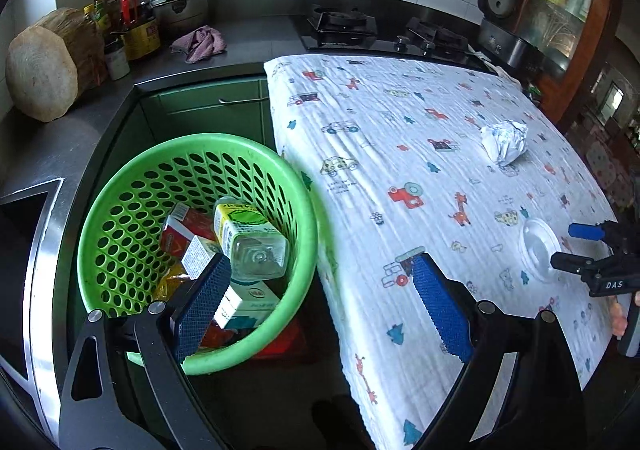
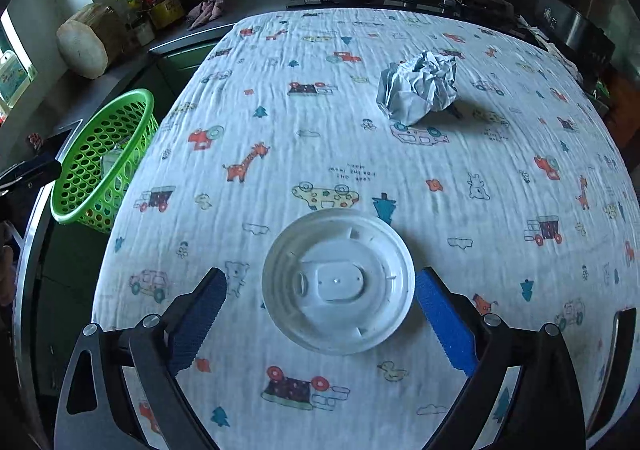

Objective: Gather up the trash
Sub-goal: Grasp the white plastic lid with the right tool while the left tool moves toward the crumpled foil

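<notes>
While our left gripper [image 1: 320, 294] hangs wide open and empty over the perforated green plastic basket [image 1: 120, 186] of cartons beside the table edge, our right gripper [image 2: 320, 314] spreads wide around the round white plastic lid [image 2: 338, 280], pads clear of its rim. Beyond it, crumpled paper [image 2: 418, 88] sits on open, wrinkled printed cloth [image 2: 500, 178].

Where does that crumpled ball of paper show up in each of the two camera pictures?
Left wrist view: the crumpled paper ball lies right of centre on the patterned cloth.
Right wrist view: it lies above centre, slightly right, beyond the white plastic lid.
Shared landmark: the green basket off the table's left edge.
</notes>
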Motion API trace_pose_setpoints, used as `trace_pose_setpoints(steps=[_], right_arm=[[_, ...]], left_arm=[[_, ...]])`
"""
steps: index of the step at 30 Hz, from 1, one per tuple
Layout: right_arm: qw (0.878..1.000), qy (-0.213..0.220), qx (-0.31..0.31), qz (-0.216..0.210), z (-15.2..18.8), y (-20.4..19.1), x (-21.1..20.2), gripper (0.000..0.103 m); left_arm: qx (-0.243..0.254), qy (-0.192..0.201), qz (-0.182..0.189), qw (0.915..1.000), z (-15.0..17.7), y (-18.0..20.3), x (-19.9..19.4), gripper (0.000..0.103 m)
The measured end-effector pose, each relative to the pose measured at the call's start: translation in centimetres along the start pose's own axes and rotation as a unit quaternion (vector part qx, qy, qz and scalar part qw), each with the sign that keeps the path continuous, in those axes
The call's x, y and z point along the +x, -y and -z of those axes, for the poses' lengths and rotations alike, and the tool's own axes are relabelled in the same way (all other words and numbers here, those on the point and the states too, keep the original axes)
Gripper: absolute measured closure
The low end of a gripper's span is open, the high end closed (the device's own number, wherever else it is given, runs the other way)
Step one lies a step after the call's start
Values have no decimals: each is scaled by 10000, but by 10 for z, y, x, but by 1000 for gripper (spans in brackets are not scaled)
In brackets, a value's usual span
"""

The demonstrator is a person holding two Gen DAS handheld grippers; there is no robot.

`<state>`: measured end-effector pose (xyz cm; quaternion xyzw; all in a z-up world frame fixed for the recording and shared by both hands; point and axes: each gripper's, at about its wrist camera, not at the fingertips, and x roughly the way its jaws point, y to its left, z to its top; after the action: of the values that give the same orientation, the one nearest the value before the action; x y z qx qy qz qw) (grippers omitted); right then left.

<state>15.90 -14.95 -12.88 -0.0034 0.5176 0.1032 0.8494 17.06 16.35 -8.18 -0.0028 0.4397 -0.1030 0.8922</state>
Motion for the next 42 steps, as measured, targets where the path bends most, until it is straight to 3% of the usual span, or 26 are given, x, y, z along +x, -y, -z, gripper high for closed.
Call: trace_pose_setpoints(steps=[9,18,38,42], right_arm=[[9994,-334,-89,30,3,5,28,7],[9991,-370,-102,164,-2,8,39,7],[9994,-346,-66,12,9,11,34,7],[9994,-328,-61,37,9,10,38,11]], left_arm=[[47,-107,50,9999,-3,5,9,12],[46,-217,134,9997,-10,4,22,12],[208,-280,297,9989,-23,18,38,12],[318,-269,363,9985,-30,29,41,12]])
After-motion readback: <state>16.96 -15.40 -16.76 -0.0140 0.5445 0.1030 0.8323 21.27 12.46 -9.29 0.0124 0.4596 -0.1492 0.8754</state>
